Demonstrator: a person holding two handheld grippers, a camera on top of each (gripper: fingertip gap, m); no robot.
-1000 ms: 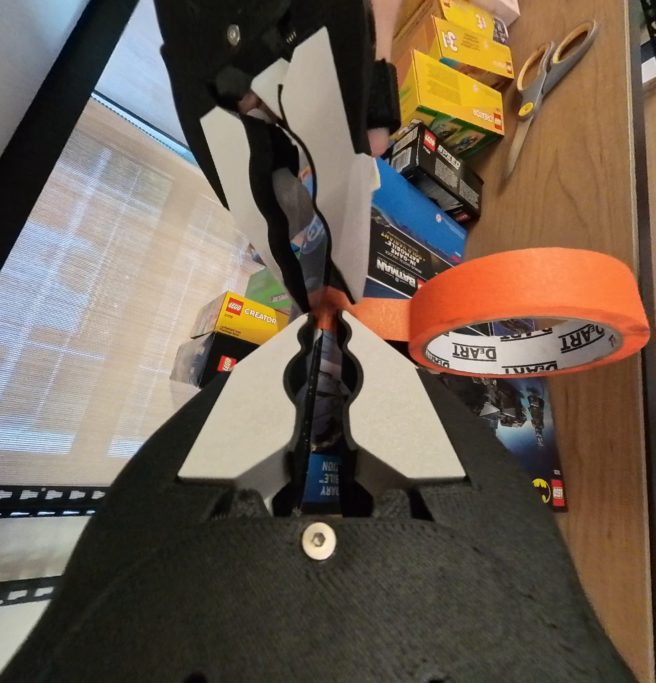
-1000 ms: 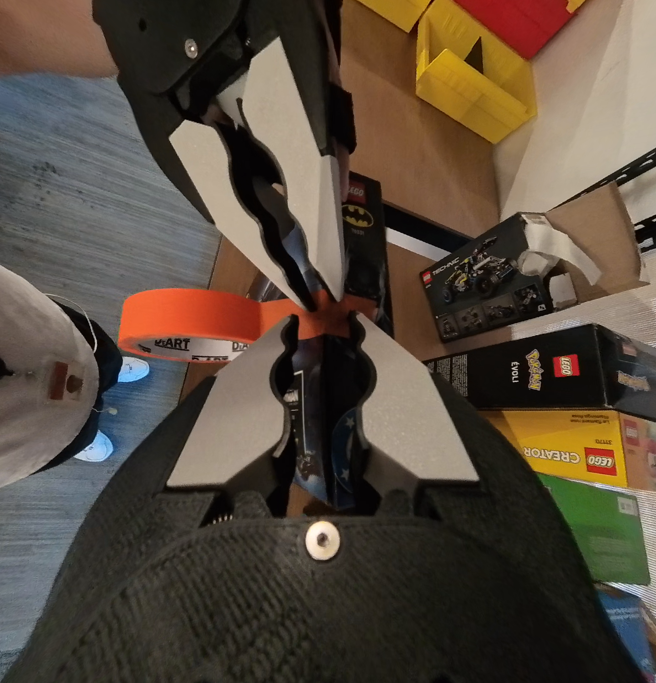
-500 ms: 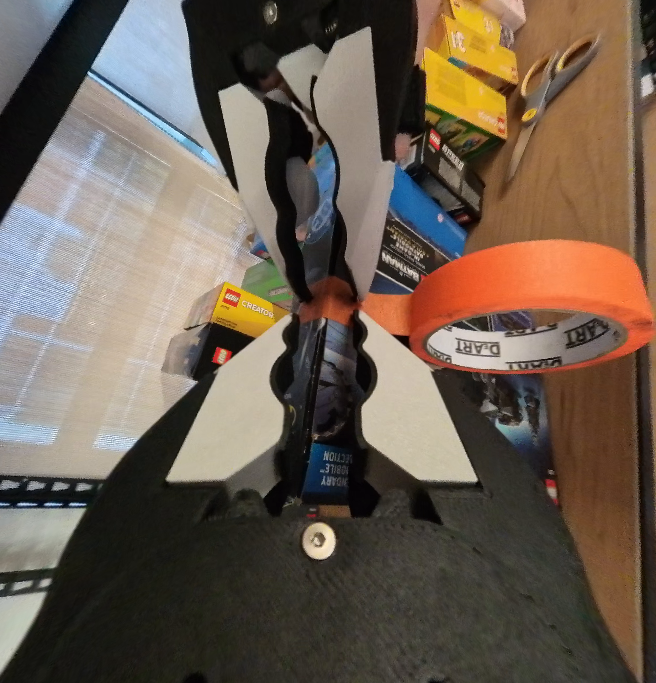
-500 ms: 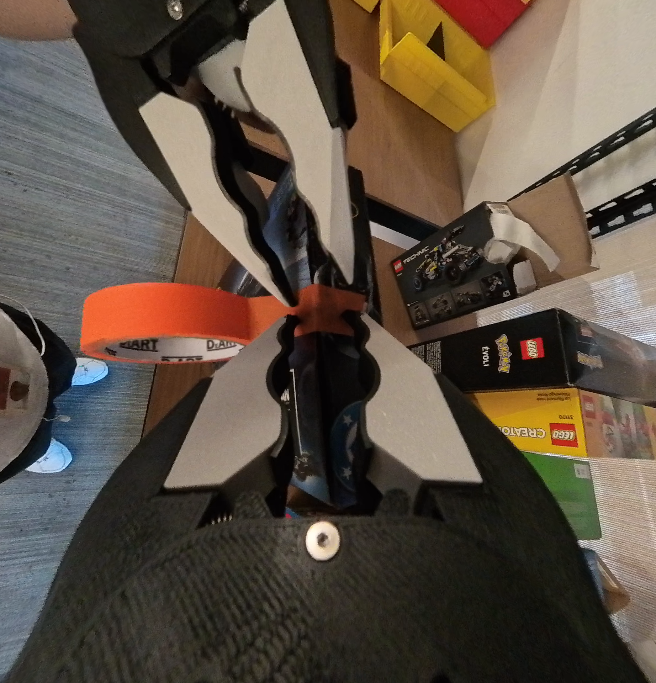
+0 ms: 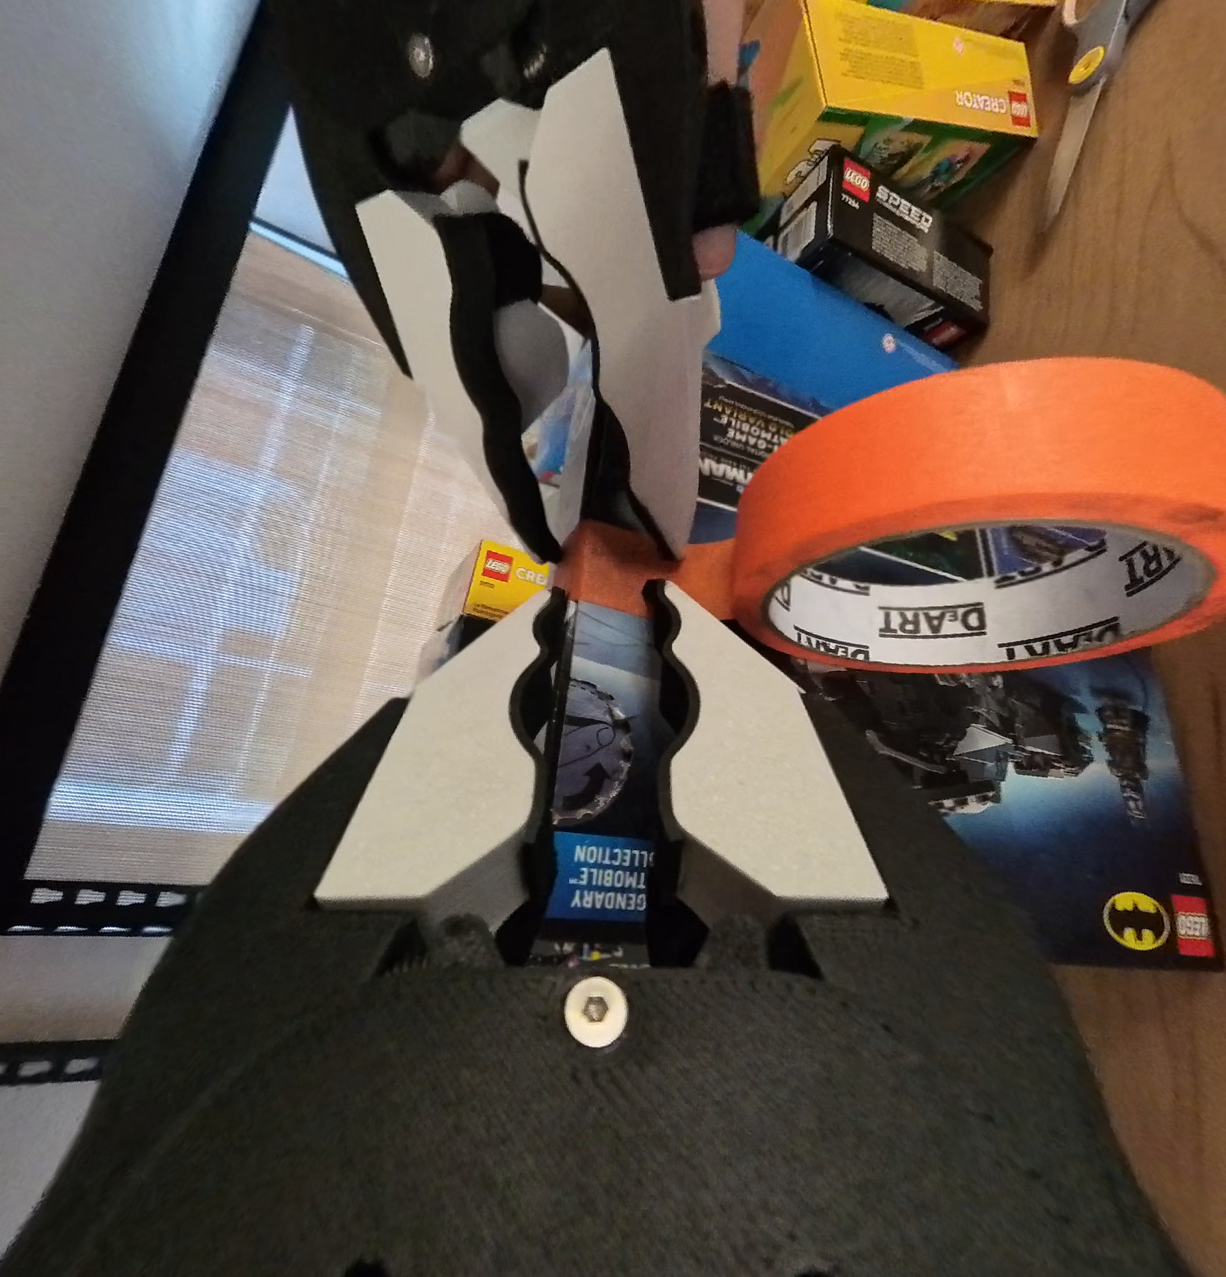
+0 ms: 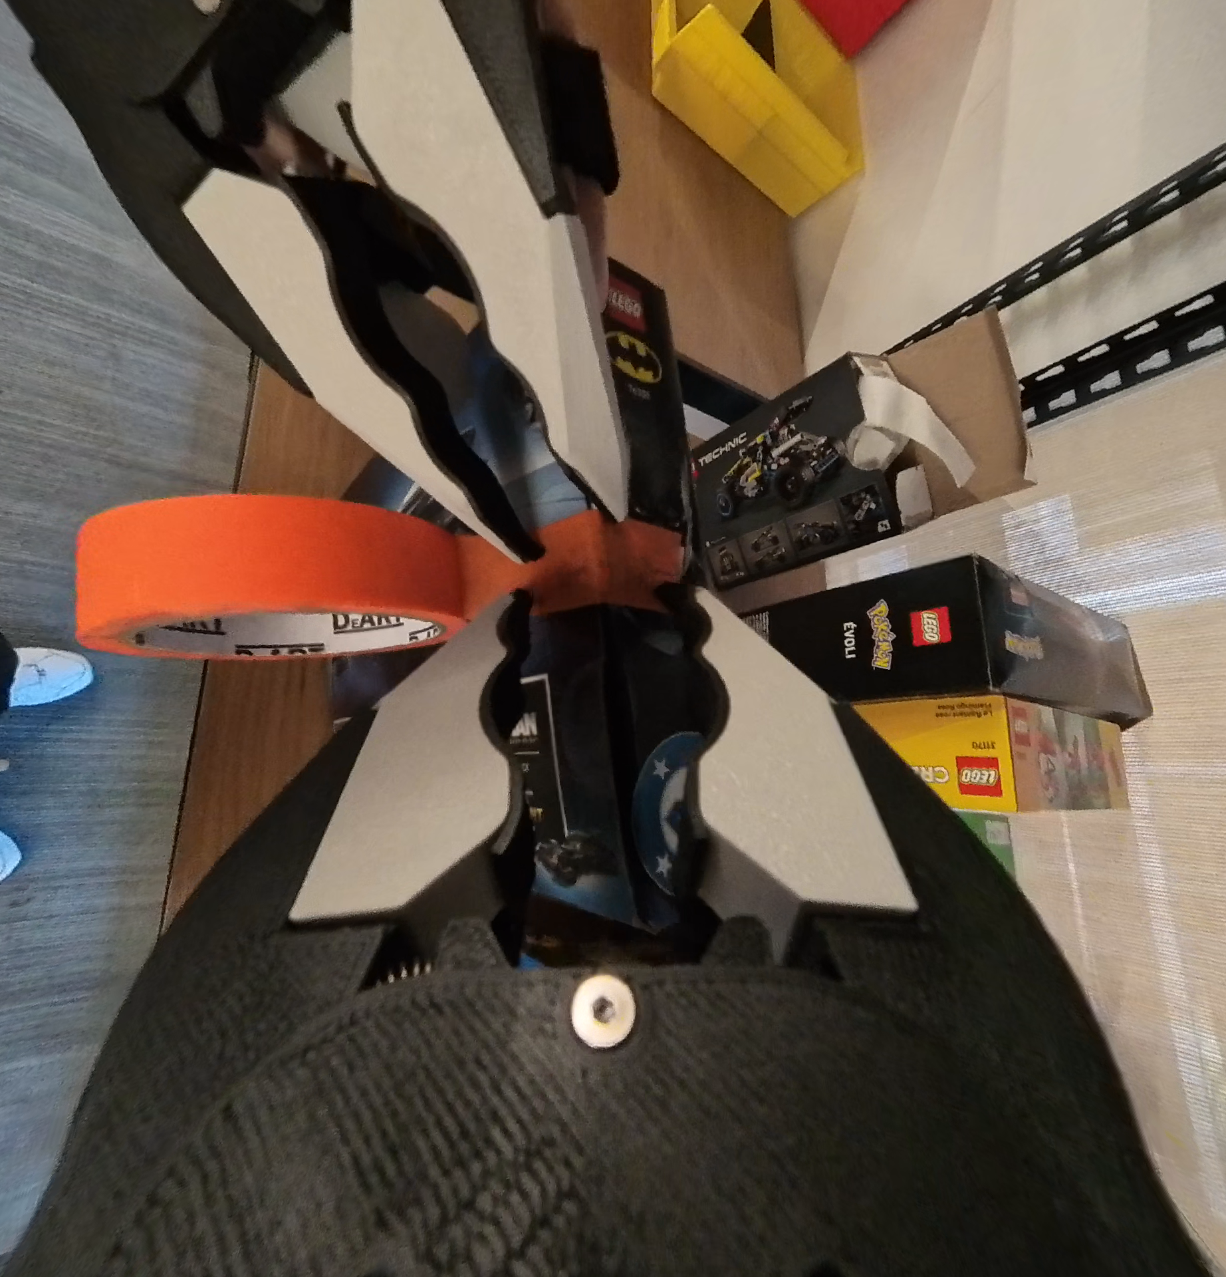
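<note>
Your left gripper (image 5: 607, 594) is closed on one end of a dark box (image 5: 600, 725), and your right gripper (image 6: 600, 601) clamps the opposite end tip to tip, so the box hangs between them above the wooden table (image 5: 1149, 332). An orange tape strip (image 5: 607, 570) wraps the box at the fingertips, and its roll (image 5: 997, 497) dangles beside them, near stacked toy boxes (image 6: 942, 636).

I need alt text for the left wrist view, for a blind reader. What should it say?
Two grippers meet tip to tip, each with jaws set on either side of a dark box banded with orange tape, whose roll hangs to the right. Toy boxes and a booklet lie on a wooden table.
</note>
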